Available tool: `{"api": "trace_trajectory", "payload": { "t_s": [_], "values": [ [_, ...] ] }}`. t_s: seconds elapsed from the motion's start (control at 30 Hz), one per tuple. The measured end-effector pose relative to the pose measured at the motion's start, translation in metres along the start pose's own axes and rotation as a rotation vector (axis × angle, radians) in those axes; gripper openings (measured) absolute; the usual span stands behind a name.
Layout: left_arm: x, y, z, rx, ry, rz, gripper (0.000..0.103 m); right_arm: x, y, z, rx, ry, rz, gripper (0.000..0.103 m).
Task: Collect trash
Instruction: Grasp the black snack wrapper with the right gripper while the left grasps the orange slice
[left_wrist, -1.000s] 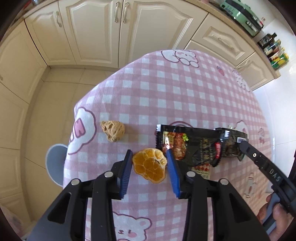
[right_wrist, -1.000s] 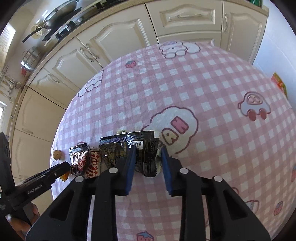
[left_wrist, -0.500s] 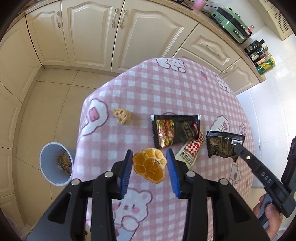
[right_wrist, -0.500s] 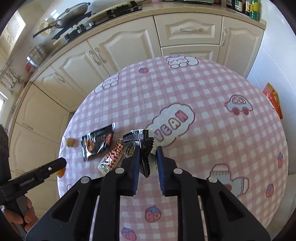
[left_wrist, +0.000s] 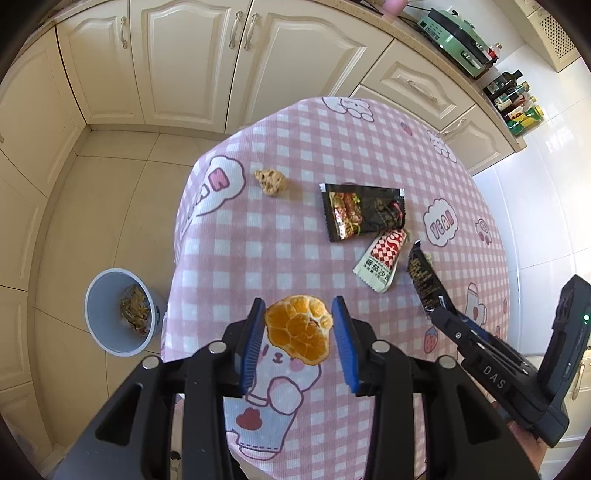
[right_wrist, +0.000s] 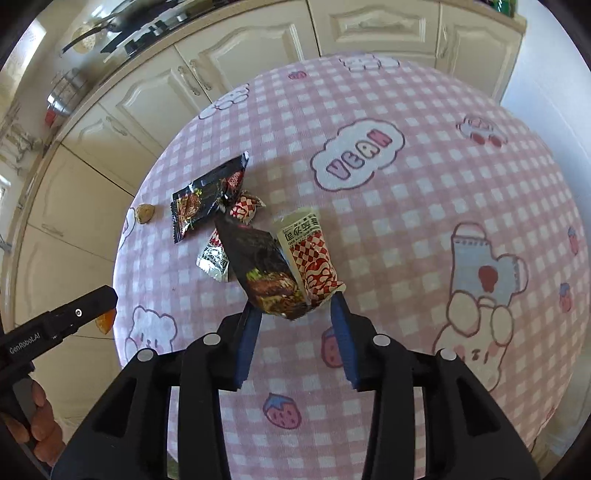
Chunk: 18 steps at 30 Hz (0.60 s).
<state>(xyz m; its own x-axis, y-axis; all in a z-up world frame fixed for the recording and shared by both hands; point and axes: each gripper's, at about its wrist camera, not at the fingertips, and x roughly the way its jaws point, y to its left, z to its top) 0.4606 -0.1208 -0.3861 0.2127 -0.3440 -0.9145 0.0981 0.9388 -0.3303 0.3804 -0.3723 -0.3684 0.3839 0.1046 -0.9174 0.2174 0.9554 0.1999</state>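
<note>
My left gripper (left_wrist: 299, 325) is shut on an orange peel (left_wrist: 297, 334), held above the near edge of the pink checked table (left_wrist: 295, 236). My right gripper (right_wrist: 297, 314) hangs over the table with its jaws opening. A black snack wrapper (right_wrist: 266, 277) and a red-white checked sachet (right_wrist: 312, 258) stand fanned out between the jaws, and the pads no longer pinch them. On the cloth lie another black wrapper (left_wrist: 364, 212), a second checked sachet (left_wrist: 382, 262) and a brown lump (left_wrist: 271, 181). The left wrist view shows the right gripper (left_wrist: 443, 317) at the right.
A grey bin (left_wrist: 118, 310) with some trash inside stands on the tiled floor left of the table. Cream cabinets (left_wrist: 192, 59) run behind it. A counter with bottles (left_wrist: 517, 103) sits at the far right. A hand (right_wrist: 40, 439) holds the left gripper's handle.
Both grippers have drawn up and back from the table. The left one carried the peel toward the near edge and the bin came into view. The right one lifted the wrappers, then its jaws widened.
</note>
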Motion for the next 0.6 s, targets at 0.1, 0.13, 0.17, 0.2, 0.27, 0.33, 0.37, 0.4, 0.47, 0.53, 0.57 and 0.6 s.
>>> {"api": "trace_trajectory", "payload": {
  "t_s": [0.1, 0.13, 0.17, 0.2, 0.27, 0.33, 0.37, 0.4, 0.47, 0.53, 0.57, 0.6],
  "values": [
    [0.001, 0.0, -0.001, -0.004, -0.001, 0.0, 0.036, -0.006, 0.01, 0.003, -0.082, -0.056, -0.033, 0.038],
    [0.001, 0.0, 0.0, -0.006, 0.0, 0.0, 0.036, -0.004, 0.012, 0.004, -0.1, -0.053, -0.029, 0.038],
    [0.002, 0.0, 0.0, -0.008, -0.001, 0.002, 0.036, 0.0, 0.013, 0.006, -0.107, -0.045, -0.009, 0.038],
    [0.003, 0.0, 0.0, -0.012, 0.0, 0.002, 0.036, 0.006, 0.013, 0.008, -0.108, -0.034, 0.01, 0.038],
    [0.004, 0.0, 0.0, -0.015, -0.002, 0.004, 0.036, 0.019, 0.016, 0.011, -0.127, -0.01, 0.012, 0.038],
    [0.004, 0.0, 0.001, -0.019, -0.003, 0.003, 0.036, 0.028, 0.019, 0.012, -0.137, 0.009, 0.016, 0.025],
    [0.004, 0.001, 0.001, -0.021, -0.004, 0.004, 0.036, 0.031, 0.02, 0.013, -0.143, 0.021, 0.017, 0.021],
    [0.004, 0.002, 0.001, -0.024, -0.005, 0.003, 0.036, 0.031, 0.021, 0.013, -0.15, 0.017, 0.006, 0.014],
    [0.003, 0.003, 0.001, -0.03, -0.009, 0.001, 0.036, 0.029, 0.02, 0.015, -0.149, 0.014, 0.017, 0.009],
    [0.001, 0.006, 0.002, -0.037, -0.012, -0.004, 0.036, 0.021, 0.022, 0.016, -0.152, 0.002, 0.025, 0.008],
    [0.0, 0.008, 0.002, -0.04, -0.014, -0.005, 0.036, 0.017, 0.024, 0.017, -0.153, -0.006, 0.034, 0.008],
    [-0.002, 0.01, 0.002, -0.043, -0.018, -0.007, 0.036, 0.011, 0.027, 0.018, -0.151, -0.012, 0.05, 0.008]
  ]
}}
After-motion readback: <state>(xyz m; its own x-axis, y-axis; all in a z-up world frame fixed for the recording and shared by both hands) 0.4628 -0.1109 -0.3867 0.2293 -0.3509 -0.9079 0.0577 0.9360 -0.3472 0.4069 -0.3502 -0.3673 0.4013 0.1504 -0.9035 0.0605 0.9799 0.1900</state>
